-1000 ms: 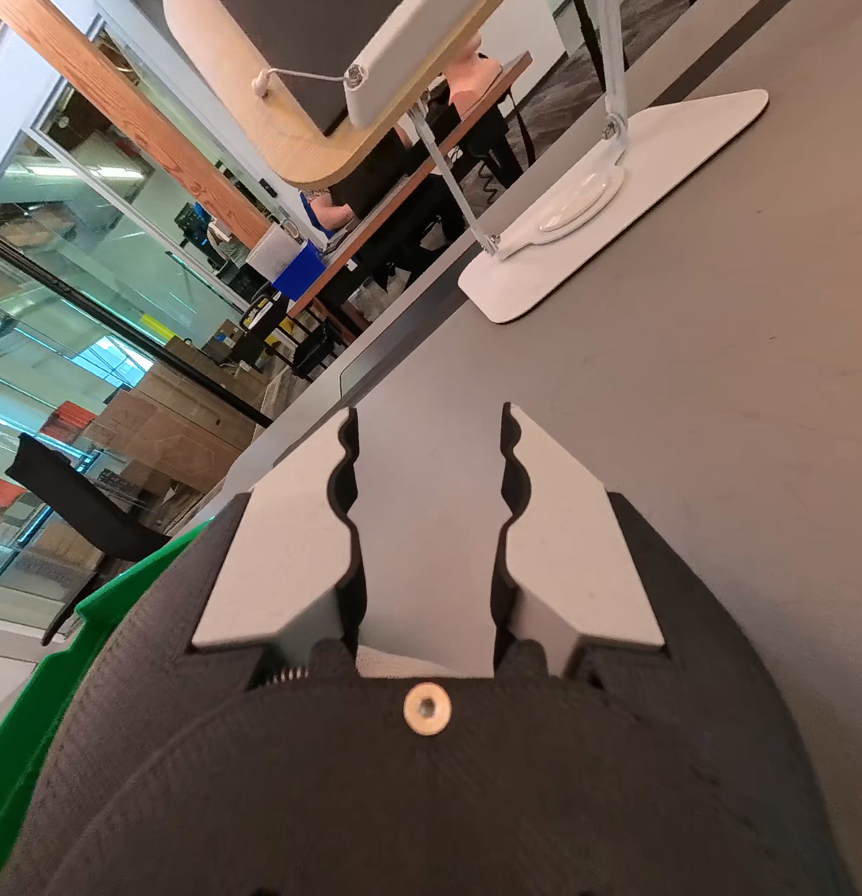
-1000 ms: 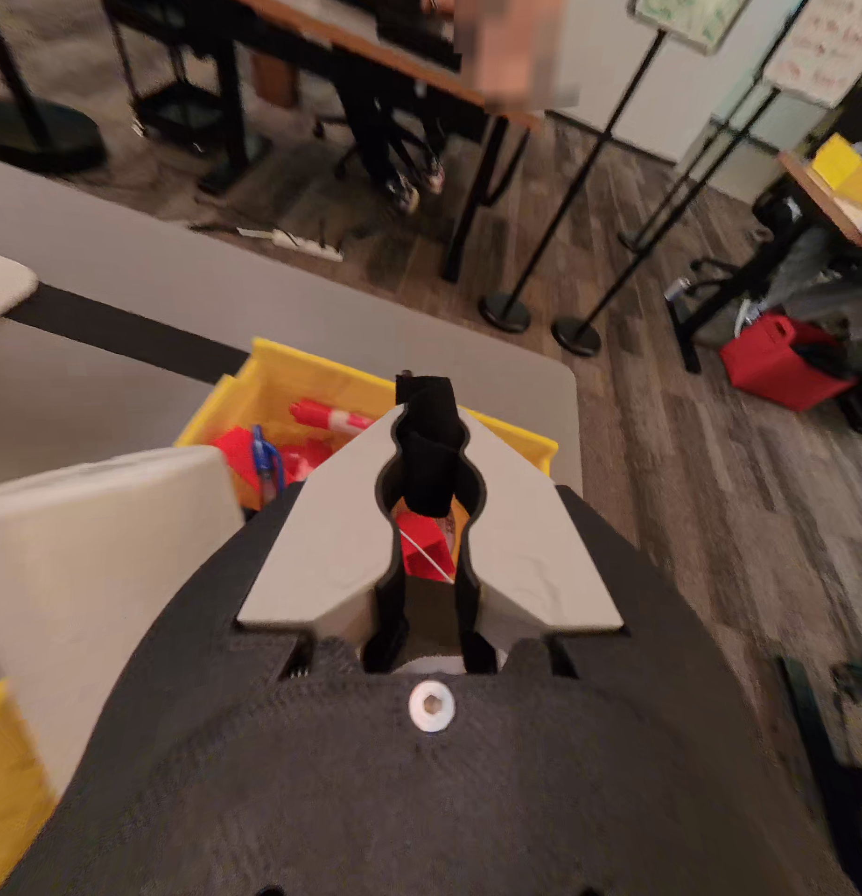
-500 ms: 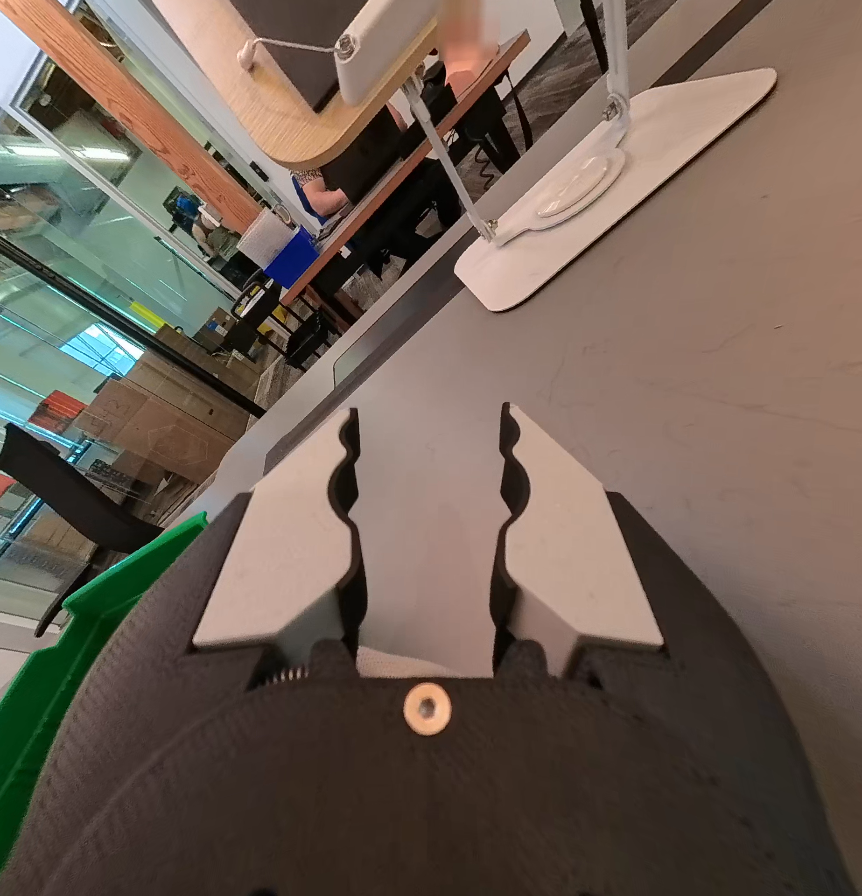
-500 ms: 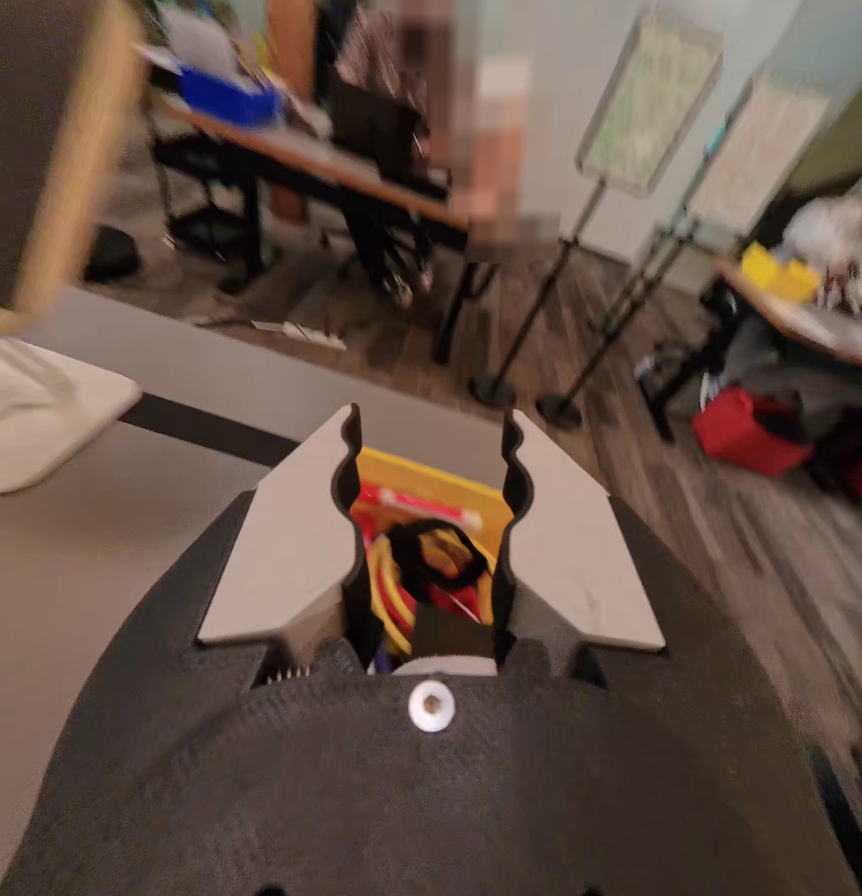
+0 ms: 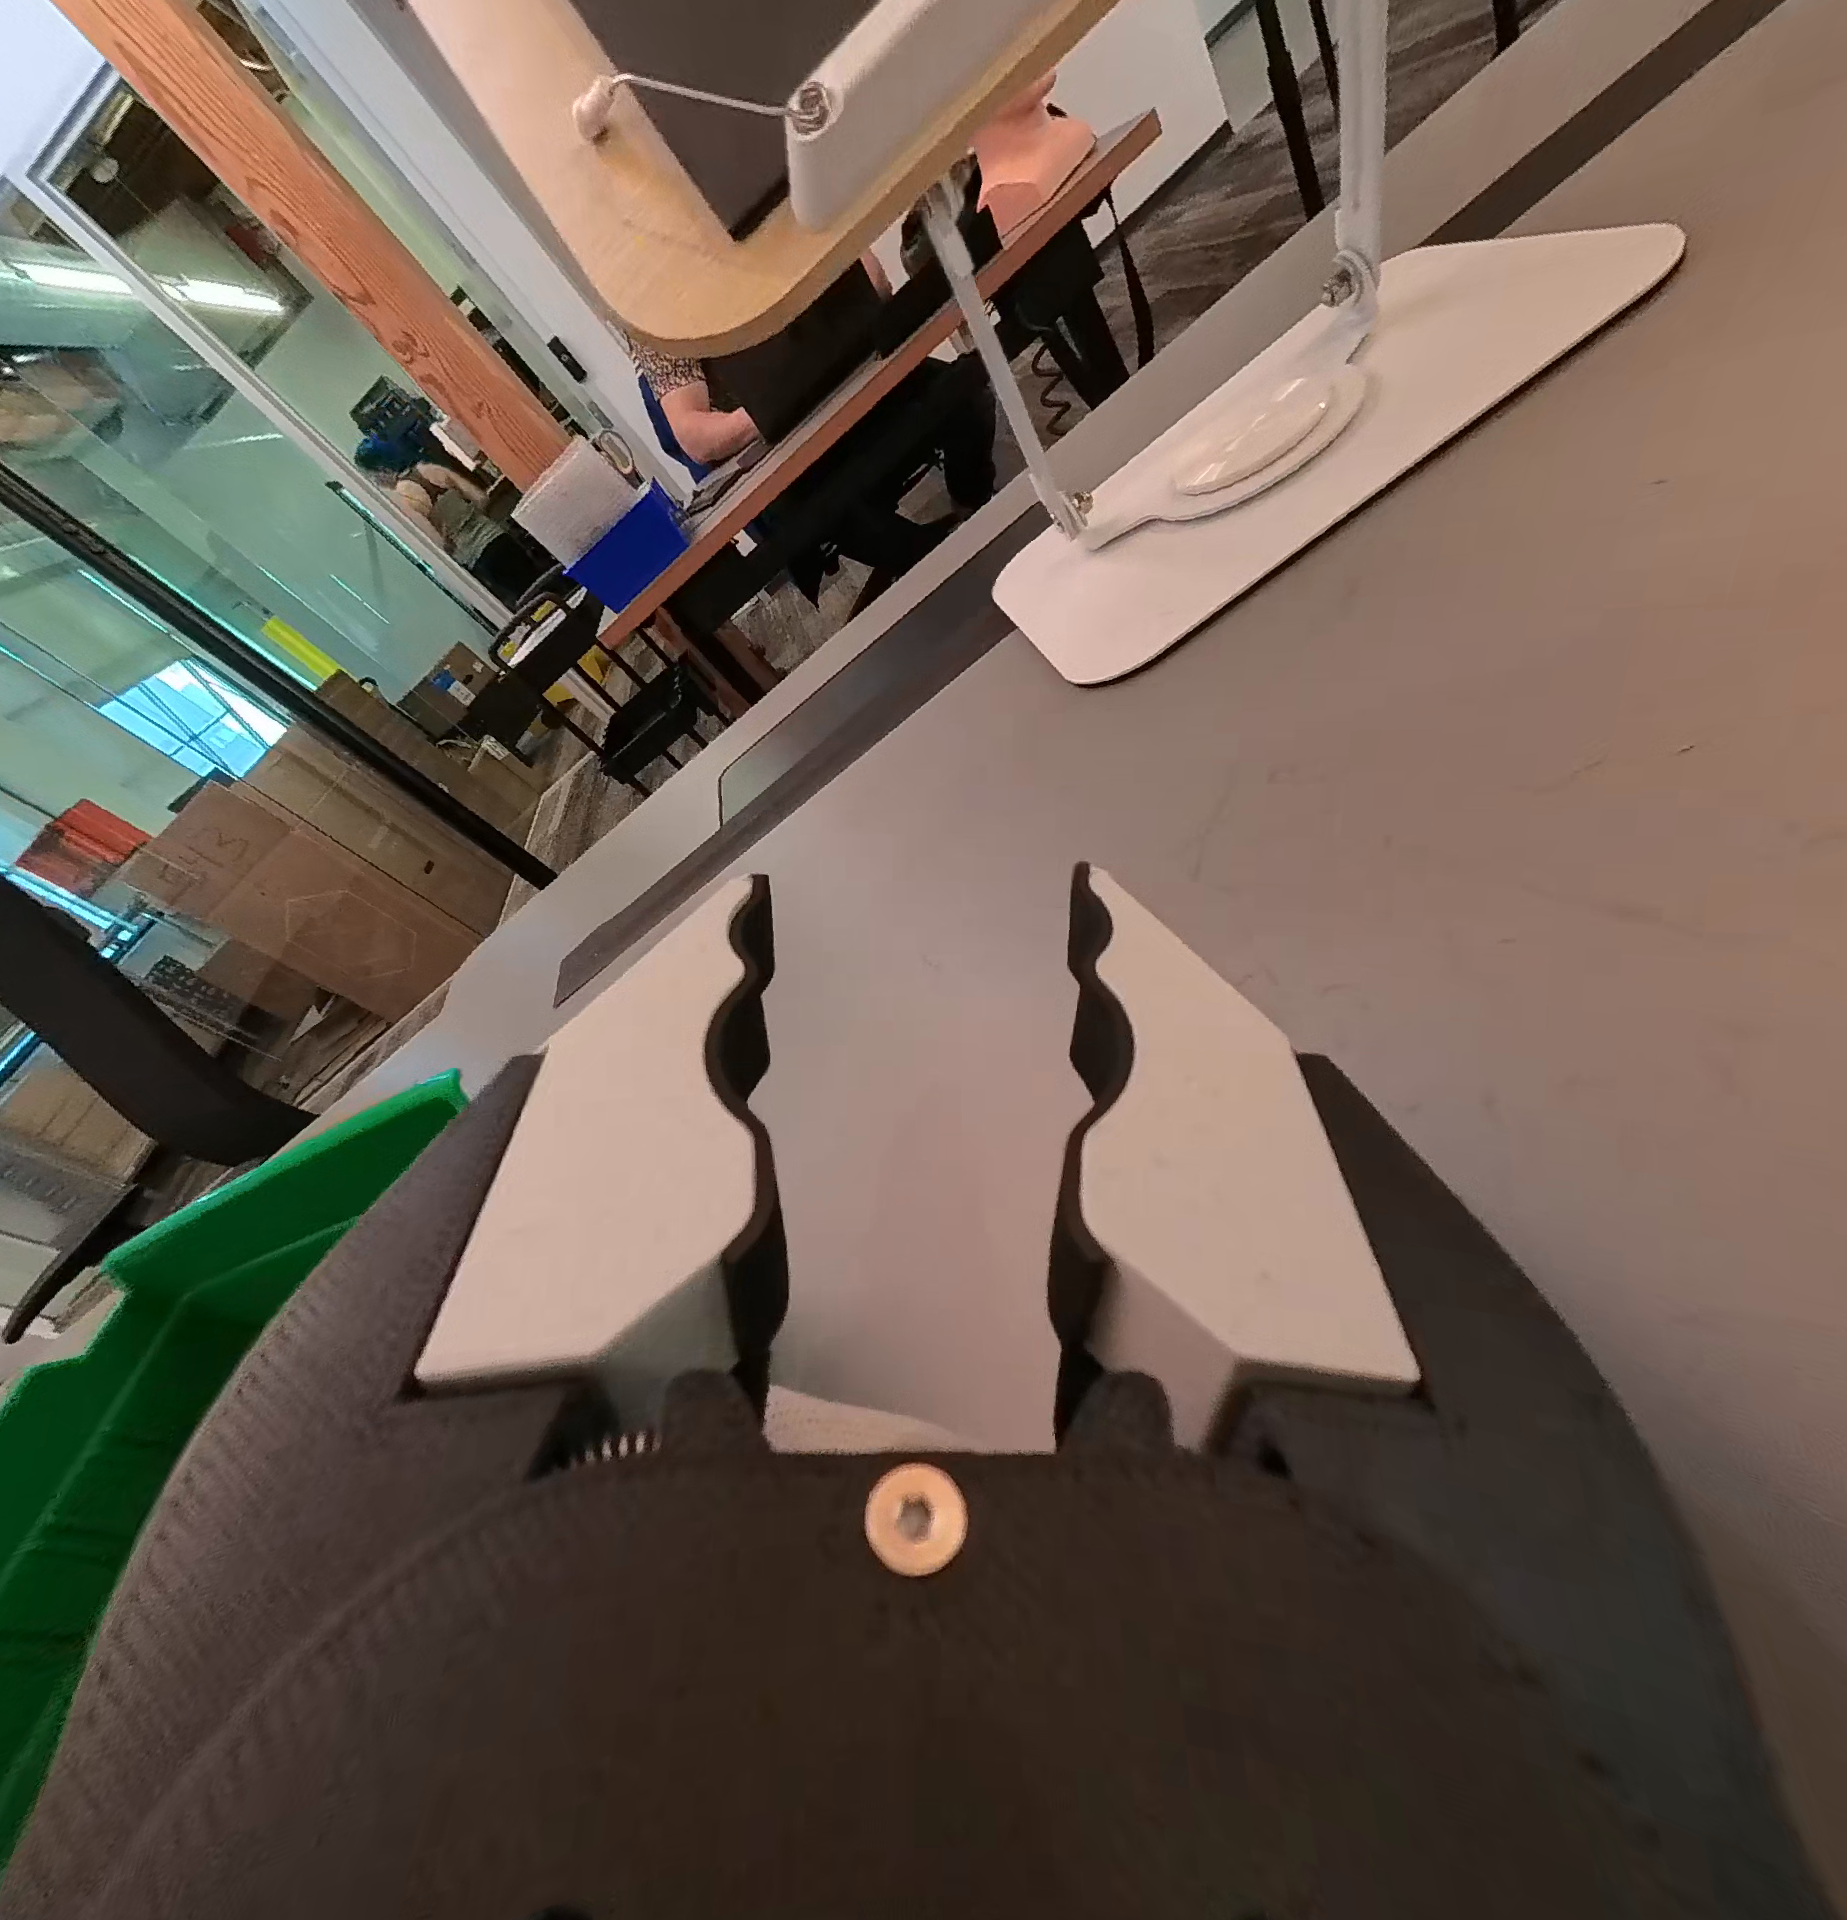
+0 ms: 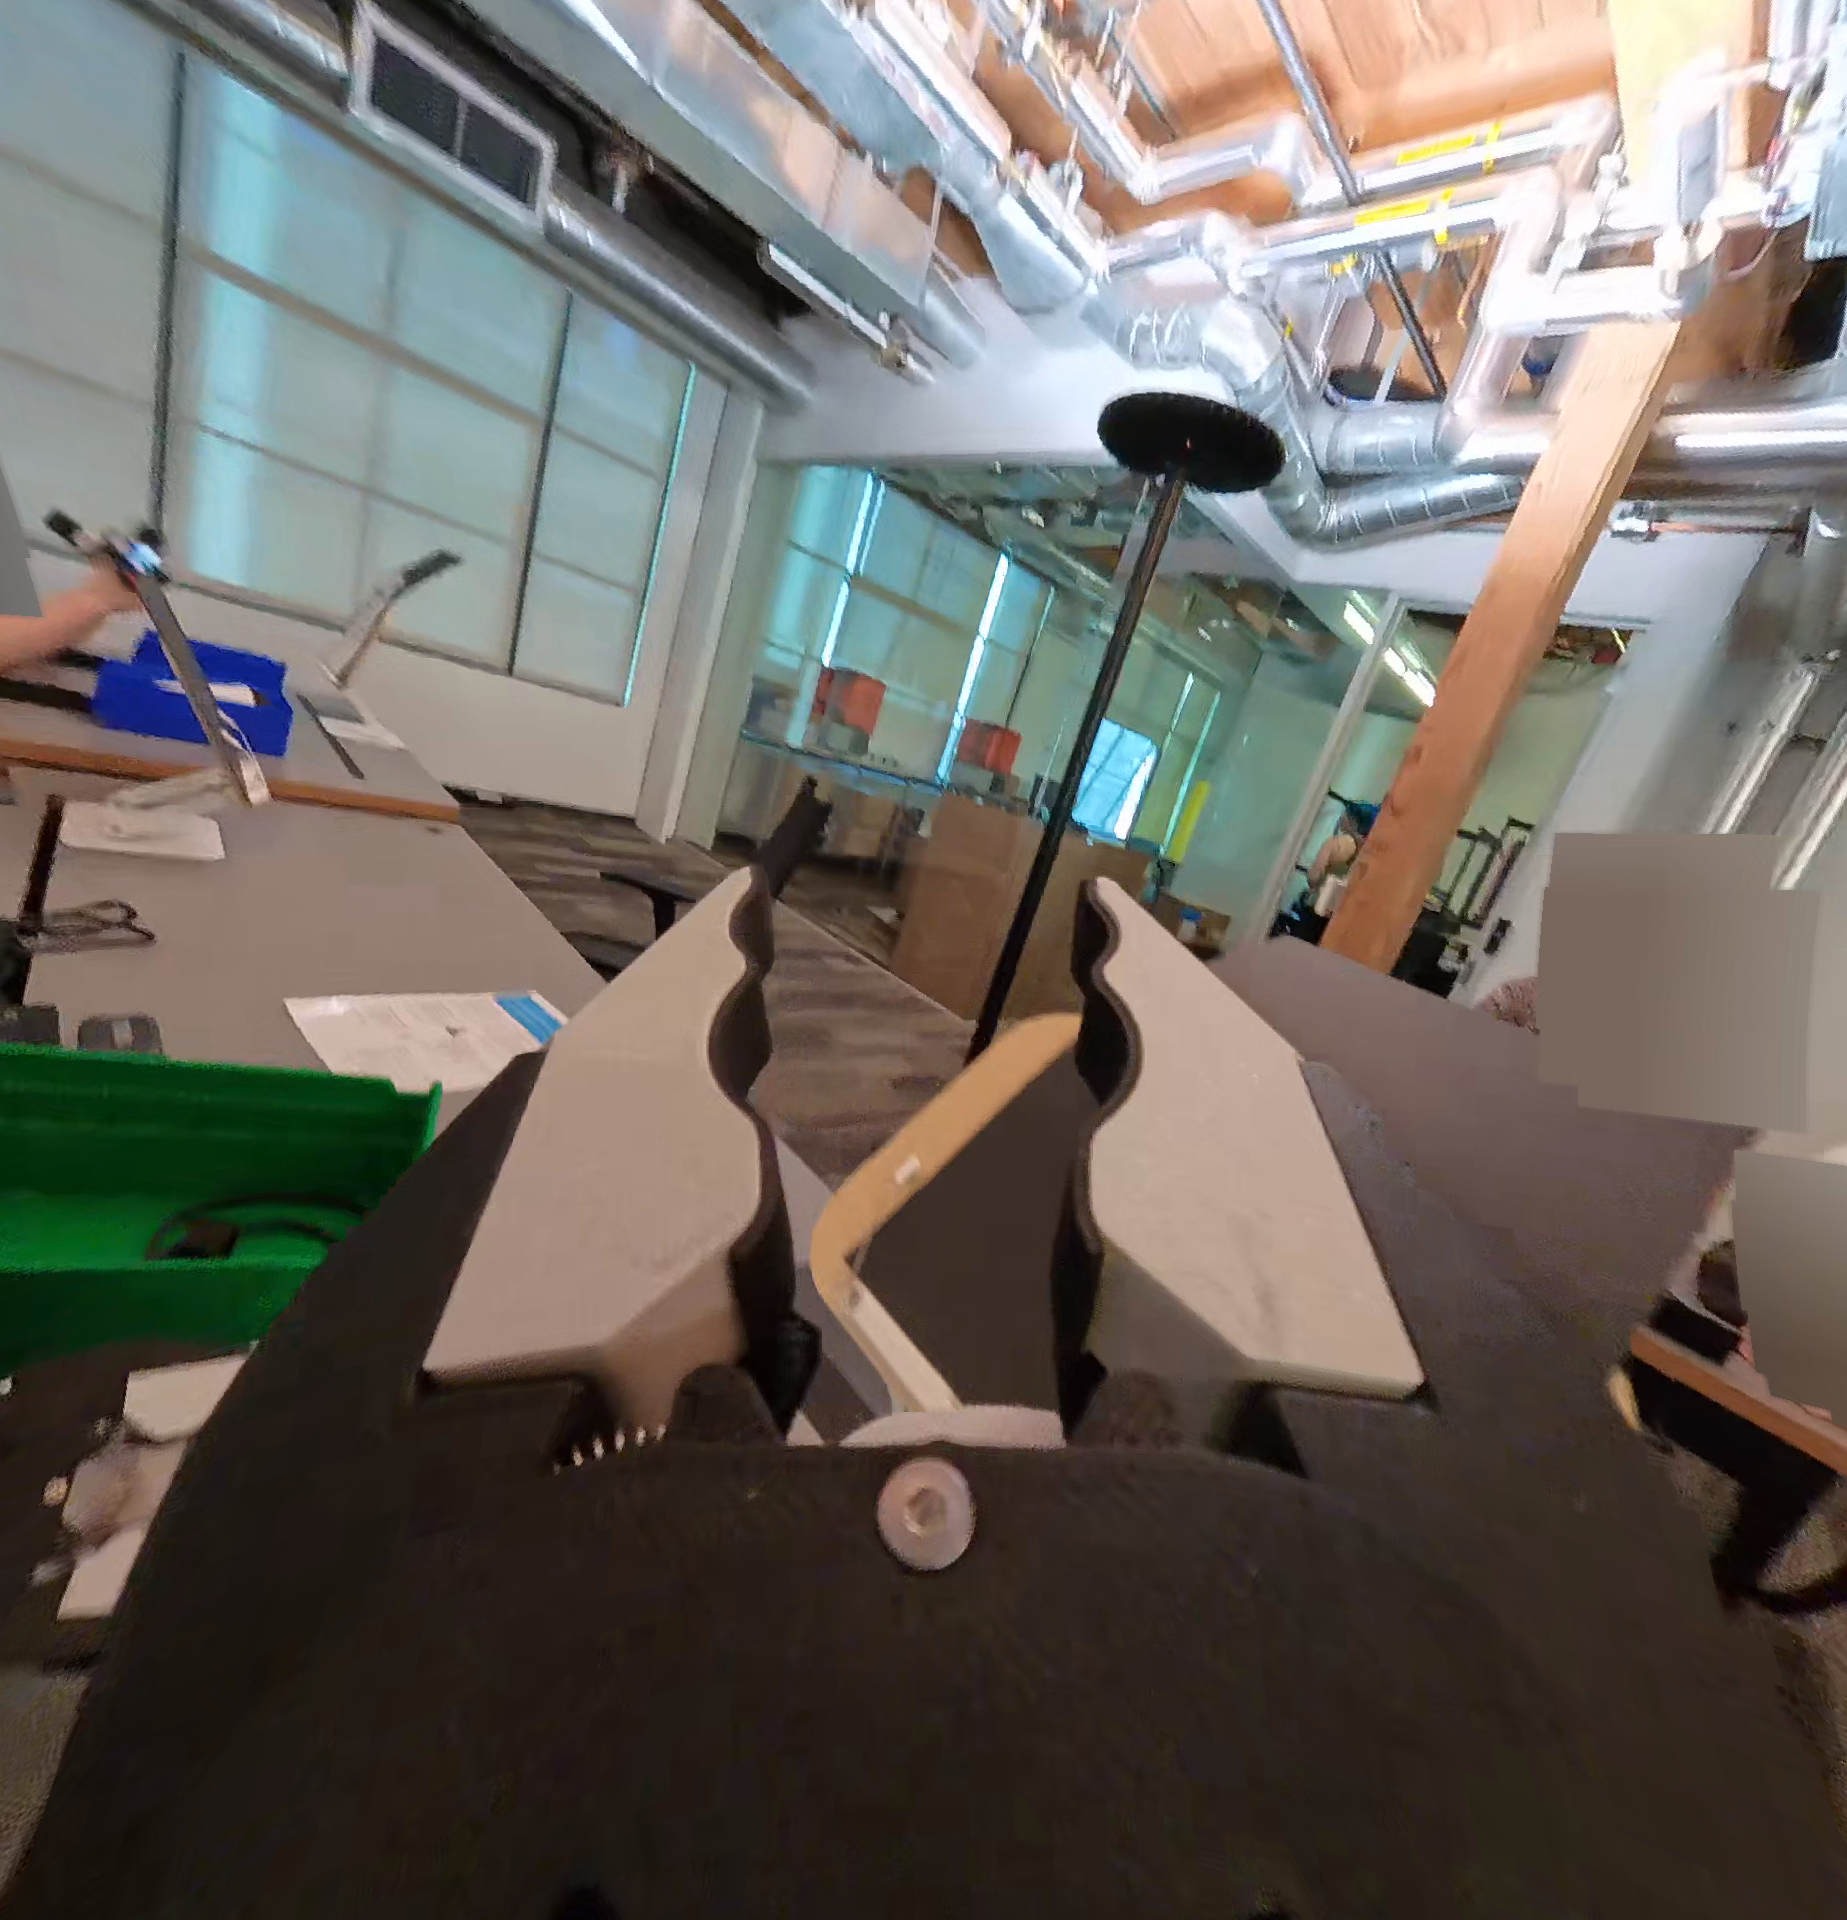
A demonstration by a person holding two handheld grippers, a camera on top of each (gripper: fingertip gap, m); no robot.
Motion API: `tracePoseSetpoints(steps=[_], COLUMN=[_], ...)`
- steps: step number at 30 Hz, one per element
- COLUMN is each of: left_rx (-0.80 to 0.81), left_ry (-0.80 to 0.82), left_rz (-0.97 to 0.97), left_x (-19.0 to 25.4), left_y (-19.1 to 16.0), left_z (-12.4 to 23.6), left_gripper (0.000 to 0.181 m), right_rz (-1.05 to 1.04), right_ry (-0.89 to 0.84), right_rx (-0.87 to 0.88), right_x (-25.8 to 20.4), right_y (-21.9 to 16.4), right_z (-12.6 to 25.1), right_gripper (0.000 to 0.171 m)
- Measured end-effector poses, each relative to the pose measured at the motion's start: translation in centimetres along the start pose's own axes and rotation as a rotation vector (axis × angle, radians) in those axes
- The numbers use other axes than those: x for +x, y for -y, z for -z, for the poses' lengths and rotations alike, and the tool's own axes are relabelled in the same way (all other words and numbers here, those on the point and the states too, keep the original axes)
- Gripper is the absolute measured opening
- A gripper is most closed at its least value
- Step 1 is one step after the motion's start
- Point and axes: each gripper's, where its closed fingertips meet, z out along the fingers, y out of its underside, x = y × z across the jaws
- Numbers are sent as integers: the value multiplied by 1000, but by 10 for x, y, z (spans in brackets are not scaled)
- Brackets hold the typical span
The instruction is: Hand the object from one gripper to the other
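Both grippers empty, object out of hand

Left gripper [image 5: 919, 904] gapes wide over the grey table [image 5: 1470, 935], green bin [image 5: 171, 1351] at 8 o'clock. Right gripper [image 6: 924, 914] spreads wide; a small dark item, possibly the object [image 6: 207, 1238], lies in the green bin at 9 o'clock.

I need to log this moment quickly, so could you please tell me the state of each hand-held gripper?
Left hand-held gripper: open, holding nothing.
Right hand-held gripper: open, holding nothing.
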Motion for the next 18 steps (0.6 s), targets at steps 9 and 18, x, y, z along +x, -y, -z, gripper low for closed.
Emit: tracePoseSetpoints(steps=[9,18], left_rx=[-10,-33], left_ry=[-17,4], left_rz=[43,73], left_x=[-1,-6], left_y=[-3,-10], left_z=[-1,4], left_gripper=[55,54], right_rz=[-36,-97], right_ry=[54,68], right_rx=[147,76], right_x=[-19,-19], right_y=[-2,-41], right_z=[-15,-28], right_gripper=[51,51])
